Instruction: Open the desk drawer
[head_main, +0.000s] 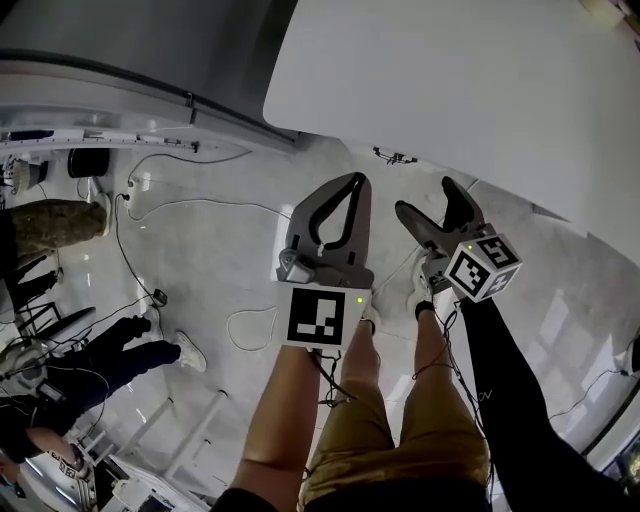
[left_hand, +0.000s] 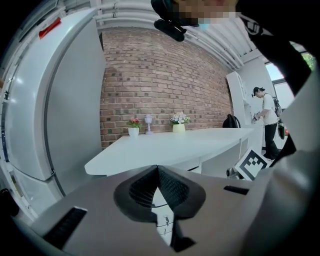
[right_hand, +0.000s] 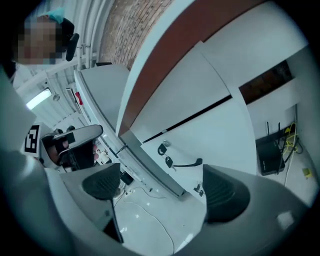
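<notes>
Both grippers are held low in front of the person, over the glossy white floor (head_main: 220, 270) and short of the white counter (head_main: 450, 80). Neither touches anything, so the approach to the drawer is judged not yet begun. On the left gripper (head_main: 355, 185) the fingers are together, ribbed dark pads tip to tip, with nothing between them; it appears idle. On the right gripper (head_main: 427, 200) the fingers are apart with only open floor between them, a stance suited to closing on a handle. The drawer (right_hand: 215, 140) sits beneath the counter top, well apart from both grippers. It has a flat, smooth white front panel set off by a thin dark seam. What appears to be a slim, dark, curved handle (right_hand: 187, 163) sits near its edge, with keys (right_hand: 167, 156) hanging just beside it (probably from a lock). The counter top is a thin matte white slab with a rounded corner. Loose cables (head_main: 190, 202) trail across the floor; keep clear.
</notes>
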